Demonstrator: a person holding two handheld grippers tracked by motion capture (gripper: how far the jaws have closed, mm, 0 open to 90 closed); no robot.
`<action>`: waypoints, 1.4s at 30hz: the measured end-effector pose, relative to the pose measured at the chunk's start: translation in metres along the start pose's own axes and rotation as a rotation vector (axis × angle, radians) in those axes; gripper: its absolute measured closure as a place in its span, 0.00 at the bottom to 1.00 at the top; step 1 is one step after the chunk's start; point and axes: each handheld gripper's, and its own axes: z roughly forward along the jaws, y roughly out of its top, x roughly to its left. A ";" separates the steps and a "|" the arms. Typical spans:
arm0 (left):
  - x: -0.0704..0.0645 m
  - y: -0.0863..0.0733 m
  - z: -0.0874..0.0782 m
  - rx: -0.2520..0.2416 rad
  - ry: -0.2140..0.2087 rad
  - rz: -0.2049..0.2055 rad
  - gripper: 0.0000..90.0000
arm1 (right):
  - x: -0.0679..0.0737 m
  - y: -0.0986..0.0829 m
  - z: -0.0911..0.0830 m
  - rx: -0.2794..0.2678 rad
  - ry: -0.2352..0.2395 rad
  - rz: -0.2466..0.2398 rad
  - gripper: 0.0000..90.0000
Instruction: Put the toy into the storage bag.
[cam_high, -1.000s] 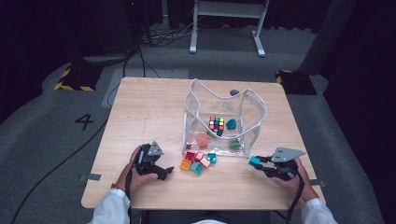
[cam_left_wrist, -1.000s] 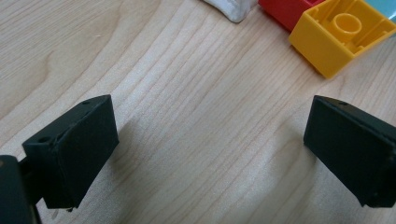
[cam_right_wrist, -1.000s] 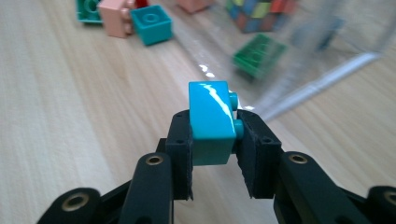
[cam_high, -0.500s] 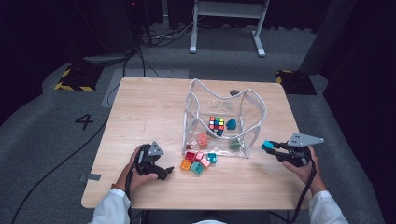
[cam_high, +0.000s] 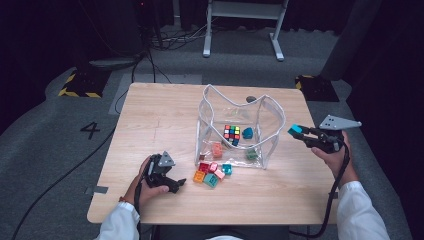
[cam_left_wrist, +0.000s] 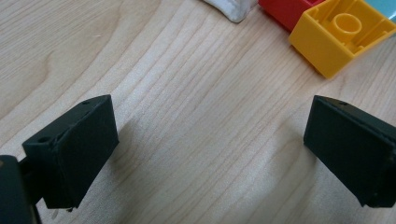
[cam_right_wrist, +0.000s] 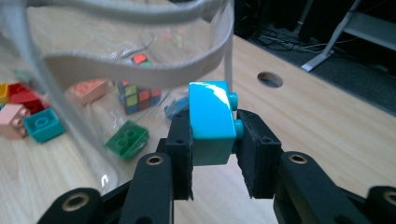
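Moved: since the earlier frames our right gripper rose from the table's near right part to the clear bag's right wall.
Right gripper: pinching a cyan brick.
Left gripper: spread, empty, near the front edge.
Done: we count several bricks and a puzzle cube inside the bag.
Left: five loose bricks at the bag's front.

A cyan brick, a yellow brick, a multicoloured cube, black grippers.
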 end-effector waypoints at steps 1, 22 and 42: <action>0.000 0.000 0.000 -0.001 0.001 0.000 0.03 | -0.001 0.005 0.000 -0.001 -0.002 -0.003 0.75; 0.000 0.000 0.000 -0.001 0.001 0.000 0.03 | -0.004 0.091 0.014 -0.046 0.040 -0.073 0.75; 0.000 0.000 0.000 0.003 -0.003 -0.002 0.03 | 0.034 0.126 0.093 0.226 0.275 -0.244 0.75</action>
